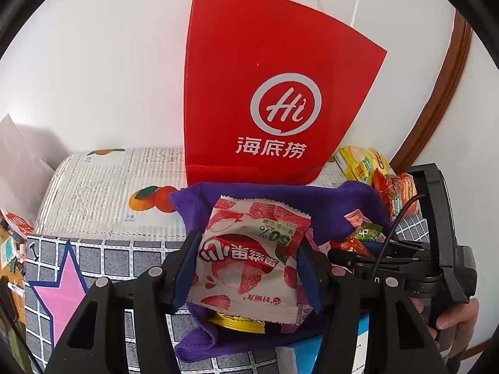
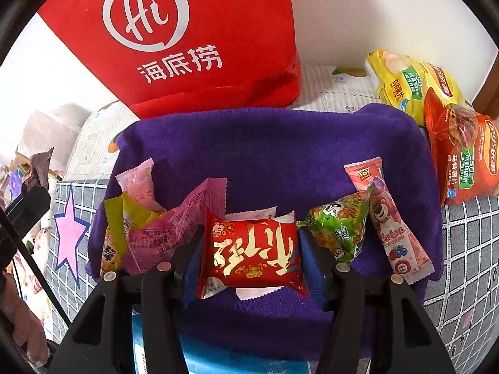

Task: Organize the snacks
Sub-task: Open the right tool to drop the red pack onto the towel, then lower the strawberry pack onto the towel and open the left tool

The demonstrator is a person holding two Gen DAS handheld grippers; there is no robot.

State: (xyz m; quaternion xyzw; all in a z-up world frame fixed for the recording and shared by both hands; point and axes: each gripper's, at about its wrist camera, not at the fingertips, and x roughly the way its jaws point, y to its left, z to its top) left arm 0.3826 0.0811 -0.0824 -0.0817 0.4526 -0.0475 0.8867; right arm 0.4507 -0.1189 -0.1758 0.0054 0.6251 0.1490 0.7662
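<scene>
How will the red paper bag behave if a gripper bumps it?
The red paper bag stands tall on a narrow base, so it probably tips rather than slides. Its creased bottom corner suggests thin paper that dents easily. Contents can't be seen; if empty, it is likely light.

both wrists: close, angled down | shared, roughly: purple cloth (image 1: 336, 196), red bag (image 2: 218, 46)
</scene>
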